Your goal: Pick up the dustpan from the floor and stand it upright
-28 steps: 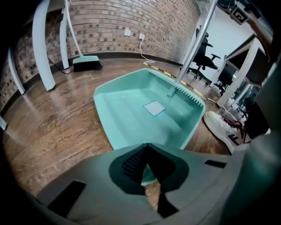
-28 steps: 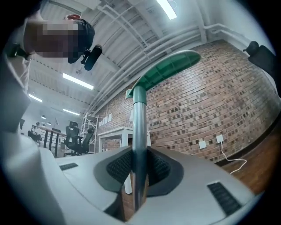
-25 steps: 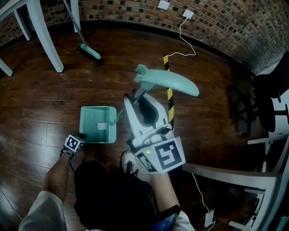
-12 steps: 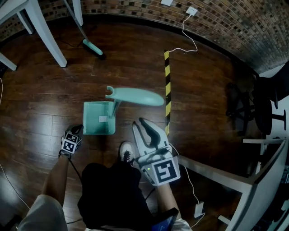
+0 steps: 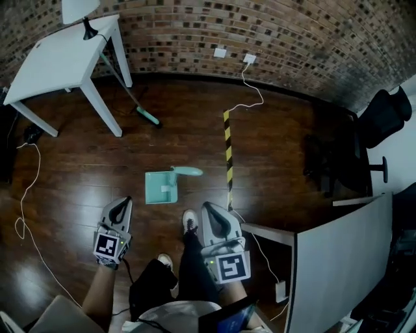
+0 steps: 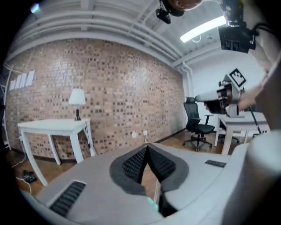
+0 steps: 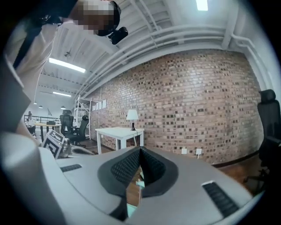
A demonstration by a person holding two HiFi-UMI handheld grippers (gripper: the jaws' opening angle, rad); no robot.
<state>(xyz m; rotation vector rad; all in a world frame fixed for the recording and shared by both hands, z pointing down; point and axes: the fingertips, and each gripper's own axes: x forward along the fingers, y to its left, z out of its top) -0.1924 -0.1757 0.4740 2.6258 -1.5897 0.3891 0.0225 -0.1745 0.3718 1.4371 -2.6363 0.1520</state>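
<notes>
A teal dustpan point(image 5: 160, 188) rests on the dark wood floor, and its handle point(image 5: 187, 172) looks foreshortened, rising toward the head camera. Nothing touches it. My left gripper point(image 5: 123, 203) hangs shut and empty, high above the floor and nearer me than the pan, to its left. My right gripper point(image 5: 210, 209) is likewise shut and empty, to the pan's right. In the left gripper view the pads point(image 6: 131, 163) meet at the tip, pointing at the brick wall. The right gripper point(image 7: 140, 150) also shows closed pads, with a sliver of teal dustpan point(image 7: 139, 183) below them.
A white table point(image 5: 62, 58) with a lamp point(image 5: 78, 10) stands at the back left, and a broom point(image 5: 146, 116) leans beside it. Yellow-black tape point(image 5: 227, 149) runs along the floor. A black office chair point(image 5: 383, 120) and a white desk point(image 5: 338, 260) are on the right. A cable point(image 5: 26, 195) trails at the left.
The right gripper has drawn back from the dustpan's handle and gone from open to shut. Both grippers and the head camera rose well above the floor. The dustpan stays on the floor.
</notes>
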